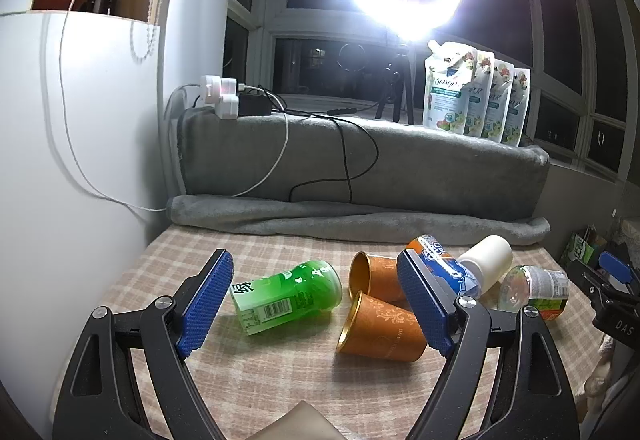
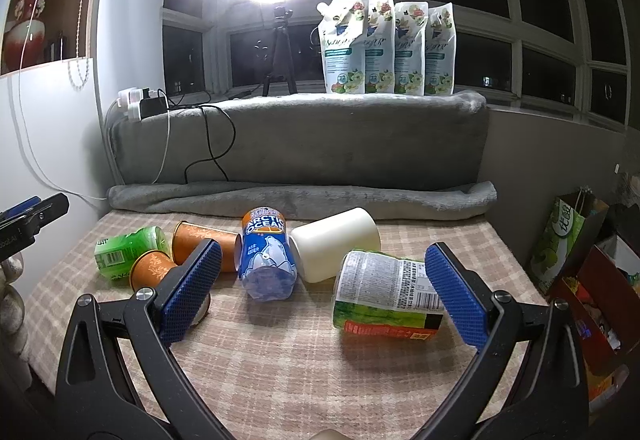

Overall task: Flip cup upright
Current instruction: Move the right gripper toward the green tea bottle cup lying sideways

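Between the left gripper (image 1: 316, 300) fingers, spread wide and empty, lies the green cup (image 1: 288, 296) on its side; right gripper (image 2: 322, 294) gapes too. Orange cups (image 1: 380, 324) touch just beyond, so a sloppy pinch could roll everything across the table (image 1: 280, 380).

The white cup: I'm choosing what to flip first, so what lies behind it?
Behind the white cup, lying on its side, only the checked cloth and the folded grey blanket show. Its far side is hidden.
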`<state>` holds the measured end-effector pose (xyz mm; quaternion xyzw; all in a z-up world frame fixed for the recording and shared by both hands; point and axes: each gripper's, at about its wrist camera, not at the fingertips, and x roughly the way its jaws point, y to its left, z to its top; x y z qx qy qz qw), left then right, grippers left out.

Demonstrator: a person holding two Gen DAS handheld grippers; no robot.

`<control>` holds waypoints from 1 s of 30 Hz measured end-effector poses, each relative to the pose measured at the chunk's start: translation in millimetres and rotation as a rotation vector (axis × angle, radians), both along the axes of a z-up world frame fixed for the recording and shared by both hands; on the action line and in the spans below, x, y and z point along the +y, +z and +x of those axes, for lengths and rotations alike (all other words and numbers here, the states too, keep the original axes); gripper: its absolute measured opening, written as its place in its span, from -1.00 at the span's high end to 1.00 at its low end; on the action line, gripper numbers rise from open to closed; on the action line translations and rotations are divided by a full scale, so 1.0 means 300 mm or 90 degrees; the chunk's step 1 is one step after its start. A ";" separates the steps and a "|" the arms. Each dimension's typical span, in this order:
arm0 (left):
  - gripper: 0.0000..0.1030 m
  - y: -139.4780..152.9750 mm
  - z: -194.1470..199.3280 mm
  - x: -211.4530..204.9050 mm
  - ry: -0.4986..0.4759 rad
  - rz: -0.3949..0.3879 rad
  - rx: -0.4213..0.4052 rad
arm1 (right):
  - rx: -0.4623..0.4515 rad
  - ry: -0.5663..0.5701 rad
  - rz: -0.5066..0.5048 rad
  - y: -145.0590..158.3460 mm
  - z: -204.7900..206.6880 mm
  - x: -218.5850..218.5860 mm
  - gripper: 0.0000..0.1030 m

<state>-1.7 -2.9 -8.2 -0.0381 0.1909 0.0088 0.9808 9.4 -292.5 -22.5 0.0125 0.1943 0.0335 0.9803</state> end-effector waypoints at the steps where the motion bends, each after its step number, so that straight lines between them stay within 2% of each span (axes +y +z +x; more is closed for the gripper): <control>1: -0.63 -0.004 -0.001 -0.002 0.001 -0.001 0.001 | 0.001 0.002 0.000 0.002 0.003 0.001 -1.00; 6: -0.63 -0.008 0.011 0.019 0.003 -0.005 0.006 | 0.010 0.019 -0.004 0.002 0.025 0.019 -1.00; 11: -0.63 -0.018 0.012 0.048 0.010 -0.007 0.016 | 0.023 0.066 -0.022 0.010 0.064 0.065 -1.00; 16: -0.63 -0.067 0.000 0.105 0.027 -0.016 0.055 | 0.036 0.136 -0.062 0.023 0.122 0.139 -1.00; 19: -0.63 -0.099 -0.007 0.147 0.035 -0.031 0.087 | 0.055 0.208 -0.096 0.029 0.166 0.210 -1.00; 24: -0.63 -0.145 -0.037 0.199 0.059 -0.038 0.122 | 0.068 0.337 -0.210 0.021 0.226 0.399 -1.00; 30: -0.63 -0.173 -0.061 0.253 0.084 -0.048 0.140 | 0.098 0.472 -0.342 -0.022 0.293 0.612 -1.00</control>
